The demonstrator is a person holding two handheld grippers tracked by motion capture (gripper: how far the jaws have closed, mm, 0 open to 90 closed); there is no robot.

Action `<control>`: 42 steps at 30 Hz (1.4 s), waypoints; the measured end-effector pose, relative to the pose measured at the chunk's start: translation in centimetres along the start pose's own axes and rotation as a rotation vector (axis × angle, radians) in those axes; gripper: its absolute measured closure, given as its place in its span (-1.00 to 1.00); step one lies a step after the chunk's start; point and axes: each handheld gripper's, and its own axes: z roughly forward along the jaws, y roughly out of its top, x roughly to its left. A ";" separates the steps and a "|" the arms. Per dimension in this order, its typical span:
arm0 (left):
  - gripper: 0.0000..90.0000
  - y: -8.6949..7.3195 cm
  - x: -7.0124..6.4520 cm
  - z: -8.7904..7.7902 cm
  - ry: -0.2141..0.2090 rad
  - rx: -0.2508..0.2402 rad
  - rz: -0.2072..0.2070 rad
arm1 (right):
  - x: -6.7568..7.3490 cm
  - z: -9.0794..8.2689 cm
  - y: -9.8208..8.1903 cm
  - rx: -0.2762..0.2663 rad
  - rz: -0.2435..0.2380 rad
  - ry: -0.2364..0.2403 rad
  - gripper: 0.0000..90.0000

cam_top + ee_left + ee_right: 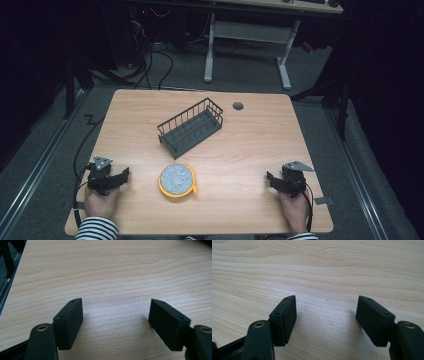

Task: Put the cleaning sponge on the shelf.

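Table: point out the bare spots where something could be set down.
Bare wood lies right of the wire rack and yellow-rimmed dish, up to the right claw. The far-left corner of the table is free too. The middle is crowded.

sleeves (97, 229): black-white stripes | hand-held gripper (125, 174): black, grey plate, cable

Looking along my right gripper (325, 317), I see its two black jaws standing wide apart with nothing between them. Beneath them lies the pale wooden table (324, 270), its grain running across, and the pads hang just above the bare wood.
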 end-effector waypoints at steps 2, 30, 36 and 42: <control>-0.38 0.0 0.0 0.0 0.000 0.000 0.000 | 0.0 0.0 0.0 0.000 0.001 0.000 -0.27; -0.09 4.3 -0.7 -1.3 -0.134 0.019 -0.070 | 0.0 0.0 0.0 0.000 -0.006 0.005 -0.28; -0.06 6.8 -1.6 -1.9 -0.178 0.004 -0.047 | 0.0 0.0 0.0 0.000 -0.005 0.006 -0.28; -0.04 9.4 -2.7 -2.1 -0.236 -0.005 -0.035 | 0.0 0.0 0.0 0.000 -0.004 0.007 -0.28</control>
